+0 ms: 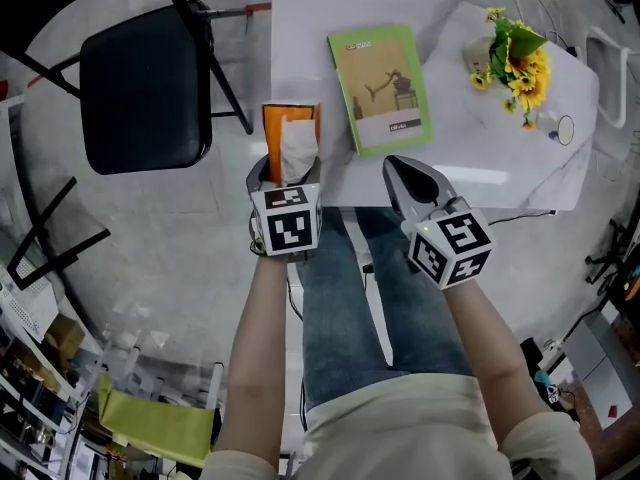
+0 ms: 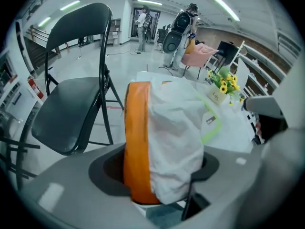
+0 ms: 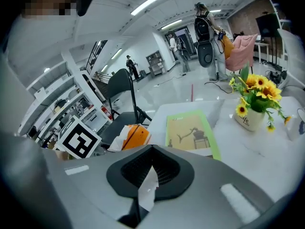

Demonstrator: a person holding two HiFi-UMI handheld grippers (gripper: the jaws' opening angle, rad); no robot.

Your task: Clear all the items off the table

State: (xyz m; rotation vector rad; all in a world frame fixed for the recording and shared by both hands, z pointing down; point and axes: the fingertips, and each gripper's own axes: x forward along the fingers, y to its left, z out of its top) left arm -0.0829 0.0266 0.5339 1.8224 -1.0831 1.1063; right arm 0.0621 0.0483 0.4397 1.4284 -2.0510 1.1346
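Two grippers hover at the table's (image 1: 480,168) lower edge. Our left gripper (image 1: 287,171) grasps the orange tissue box (image 1: 278,128) centre-left, its base hidden, near the folding chair (image 1: 145,88). Our right gripper (image 1: 403,173) is clenched on a white scrap (image 3: 147,190). We cannot read the green book's (image 1: 380,88) print.
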